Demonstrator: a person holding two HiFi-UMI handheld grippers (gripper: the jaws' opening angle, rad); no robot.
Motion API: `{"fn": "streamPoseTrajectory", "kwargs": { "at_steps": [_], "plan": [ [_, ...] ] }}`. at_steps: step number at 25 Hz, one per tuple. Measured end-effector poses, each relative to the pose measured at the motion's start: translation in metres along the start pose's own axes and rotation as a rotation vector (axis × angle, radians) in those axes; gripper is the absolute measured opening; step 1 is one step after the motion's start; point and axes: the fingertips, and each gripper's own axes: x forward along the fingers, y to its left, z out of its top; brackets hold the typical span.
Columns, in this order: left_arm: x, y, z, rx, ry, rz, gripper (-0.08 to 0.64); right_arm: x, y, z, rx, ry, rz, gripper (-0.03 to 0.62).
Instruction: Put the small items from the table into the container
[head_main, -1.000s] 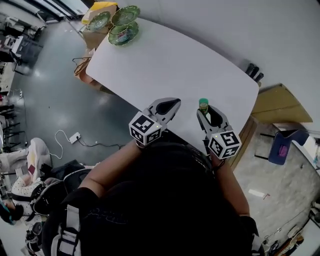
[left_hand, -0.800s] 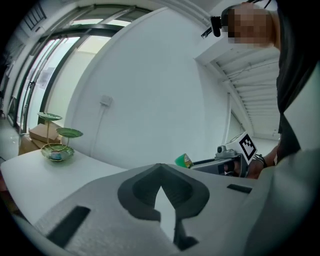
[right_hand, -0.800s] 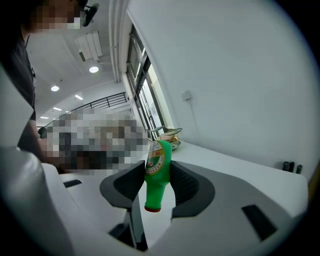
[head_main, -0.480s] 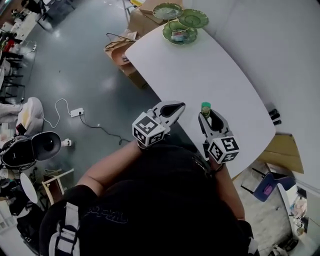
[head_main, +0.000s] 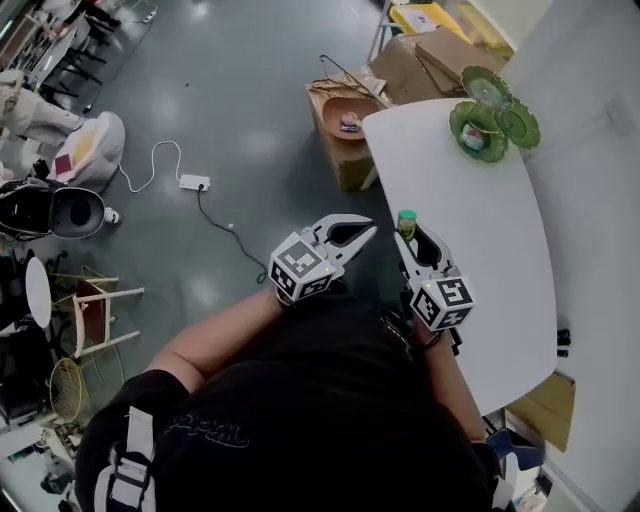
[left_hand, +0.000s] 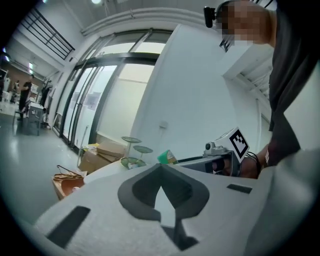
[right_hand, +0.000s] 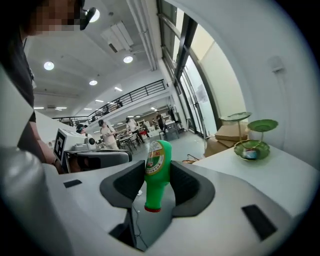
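Observation:
My right gripper (head_main: 408, 238) is shut on a small green bottle (head_main: 406, 221), which hangs cap down between the jaws (right_hand: 156, 172) with its label facing me. It hovers over the near left edge of the white table (head_main: 480, 220). Beside it, my left gripper (head_main: 352, 232) is shut with nothing in it, its tips meeting (left_hand: 160, 168), and it hangs over the floor left of the table. A brown cardboard box holding an orange bowl (head_main: 345, 112) stands on the floor by the table's far corner.
A green tiered dish stand (head_main: 488, 115) sits at the table's far end, with something small in its lowest dish (right_hand: 251, 150). More cardboard boxes (head_main: 440, 50) lie behind it. A cable and power strip (head_main: 192, 183) and chairs (head_main: 90, 310) are on the floor at left.
The head view has swung left: the table has slid to the right of the picture and more floor shows. Both grippers keep their pose, and the bottle stays held.

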Motion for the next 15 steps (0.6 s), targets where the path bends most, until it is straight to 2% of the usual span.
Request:
{"fn": "streamPoseTrajectory", "kwargs": {
  "at_steps": [4,7,11,15],
  "plan": [
    [-0.047,0.049,0.005,-0.028,-0.023,0.127,0.006,0.059,0.037,0.012,-0.045,0.036,0.118,0.164],
    [-0.058,0.081,0.001,-0.052,-0.021,0.194,0.006,0.095,0.043,0.011,-0.046,0.066,0.180,0.164],
    [-0.054,0.120,0.000,-0.061,-0.017,0.257,0.005,0.136,0.035,0.012,-0.045,0.088,0.252,0.164],
    [-0.037,0.149,0.021,-0.030,-0.011,0.273,0.006,0.165,0.014,0.039,-0.046,0.060,0.275,0.164]
  ]
}}
